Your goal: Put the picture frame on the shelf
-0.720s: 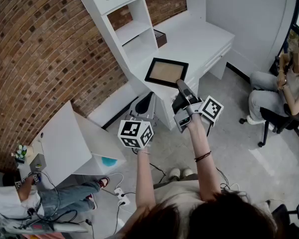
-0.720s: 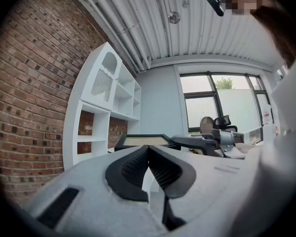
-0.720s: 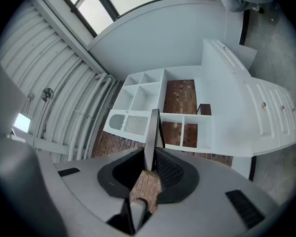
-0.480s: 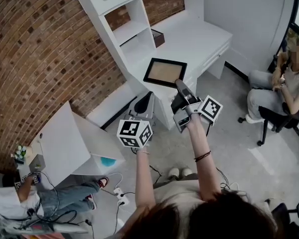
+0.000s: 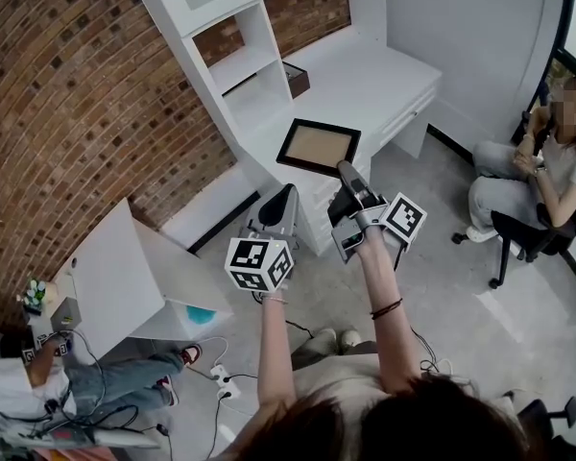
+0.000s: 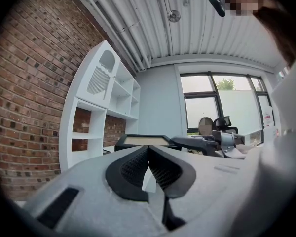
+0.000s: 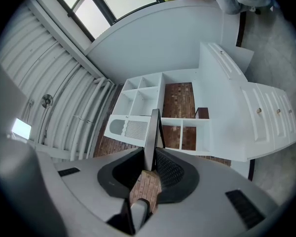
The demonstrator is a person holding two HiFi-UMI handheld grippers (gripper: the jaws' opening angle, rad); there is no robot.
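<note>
The right gripper's [image 7: 150, 154] jaws are clamped on the near edge of the single picture frame [image 5: 318, 147], held over the white counter's [image 5: 389, 75] near end beside the shelf [image 5: 238, 65], while the left gripper's [image 6: 148, 151] jaws are pressed together, empty.

Black picture frame [image 5: 318, 148], tan inside, seemingly level, raised near white shelf [image 5: 238, 65].

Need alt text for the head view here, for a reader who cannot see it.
Seen from above, the person's right gripper grips a black picture frame by its near edge, in front of a white desk and shelf unit against a brick wall. The left gripper is shut and empty beside it.
</note>
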